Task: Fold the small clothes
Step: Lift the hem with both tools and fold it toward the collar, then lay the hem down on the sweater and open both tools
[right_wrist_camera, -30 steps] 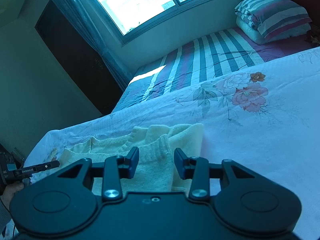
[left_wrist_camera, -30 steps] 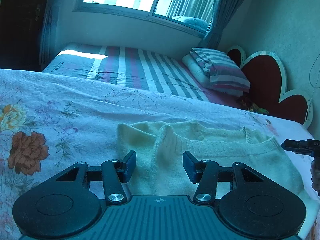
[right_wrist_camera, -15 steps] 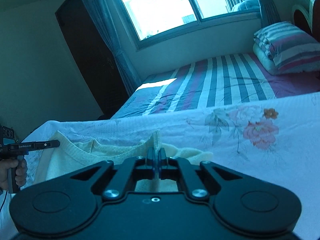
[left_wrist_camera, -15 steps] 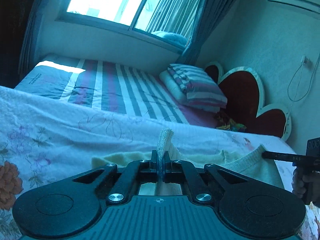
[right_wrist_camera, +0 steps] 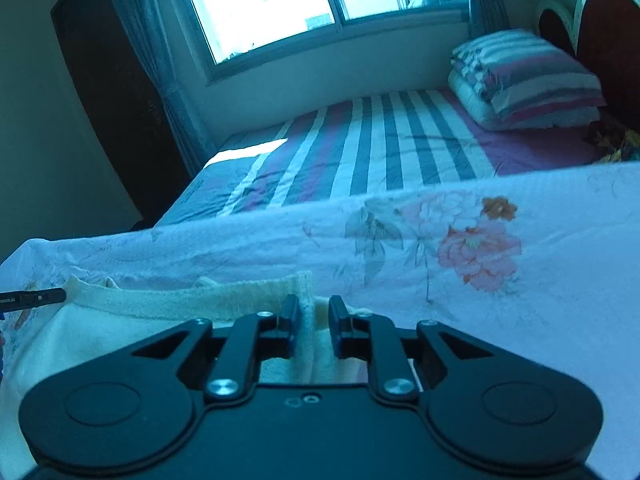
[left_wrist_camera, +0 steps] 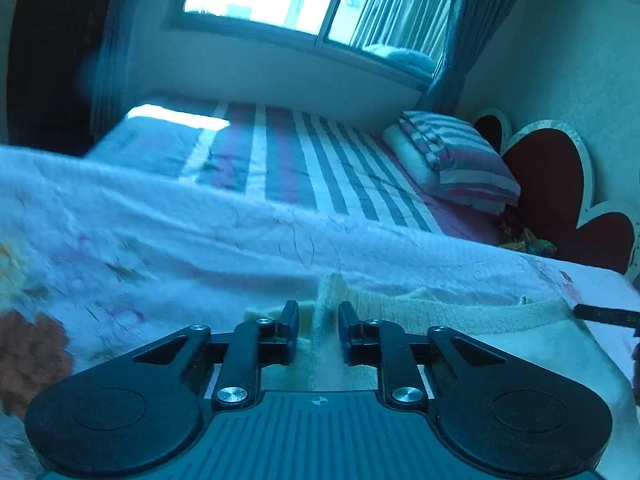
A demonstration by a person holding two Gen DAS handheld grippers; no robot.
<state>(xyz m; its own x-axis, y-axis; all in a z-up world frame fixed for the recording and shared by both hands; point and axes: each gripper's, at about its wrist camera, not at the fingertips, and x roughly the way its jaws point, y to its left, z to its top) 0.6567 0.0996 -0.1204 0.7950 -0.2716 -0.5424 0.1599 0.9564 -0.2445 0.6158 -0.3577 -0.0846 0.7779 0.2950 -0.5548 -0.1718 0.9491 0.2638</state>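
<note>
A pale yellow knit sweater [left_wrist_camera: 460, 312] lies on the floral sheet [left_wrist_camera: 160, 232], its top layer folded over. In the left wrist view my left gripper [left_wrist_camera: 318, 320] is open, with an upright fold of the sweater's edge standing loose between its jaws. In the right wrist view the sweater [right_wrist_camera: 180, 300] lies low and left, and my right gripper [right_wrist_camera: 314, 314] is open around its folded edge. The other gripper's tip shows at each view's side edge.
A striped bedspread [left_wrist_camera: 288, 160] and striped pillows [left_wrist_camera: 456, 160] lie beyond the floral sheet. A red heart-shaped headboard [left_wrist_camera: 552, 184] stands at the right. A window with curtains [right_wrist_camera: 272, 4] is behind the bed.
One second ago both grippers were open above the sweater. Half a second ago both were shut on its edge and lifted it. Now both have opened and the fold lies lower.
</note>
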